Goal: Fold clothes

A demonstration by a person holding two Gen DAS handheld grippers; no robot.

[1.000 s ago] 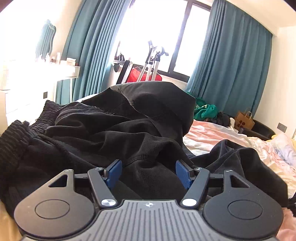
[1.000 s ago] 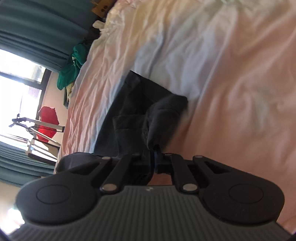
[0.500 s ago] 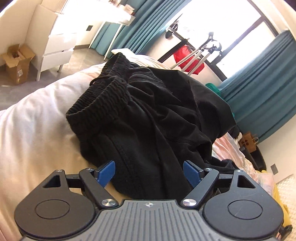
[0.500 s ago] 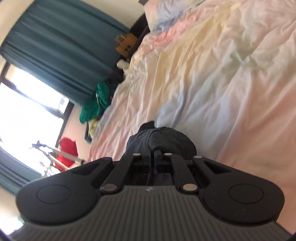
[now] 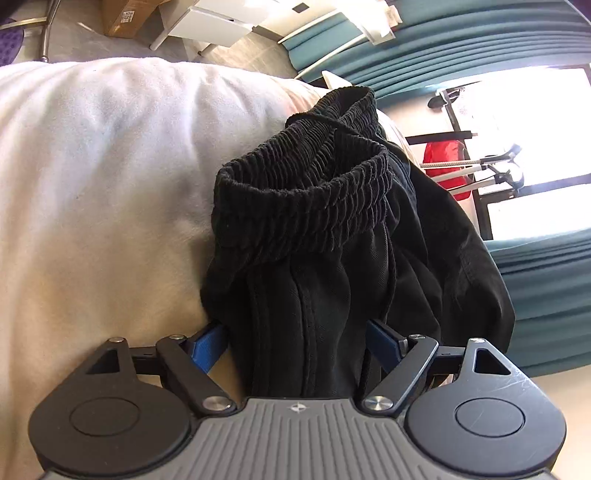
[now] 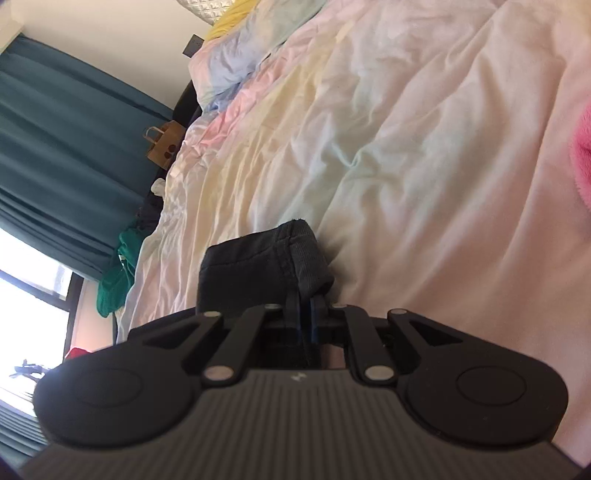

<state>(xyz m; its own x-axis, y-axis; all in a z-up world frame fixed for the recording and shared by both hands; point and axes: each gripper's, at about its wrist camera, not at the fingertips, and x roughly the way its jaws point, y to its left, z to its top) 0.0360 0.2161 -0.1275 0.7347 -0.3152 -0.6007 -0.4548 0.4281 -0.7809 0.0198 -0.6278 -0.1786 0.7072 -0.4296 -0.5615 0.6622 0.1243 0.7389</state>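
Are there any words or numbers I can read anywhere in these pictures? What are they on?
No text can be read in either view.
Cardboard box on the floor: a small white label with dark print, too small and blurred to read.
Brown paper bag by the curtain: dark round marks, a logo rather than letters.
Left gripper: only a tiny star-like mark on its grey body, no word.
Black shorts: no label showing.
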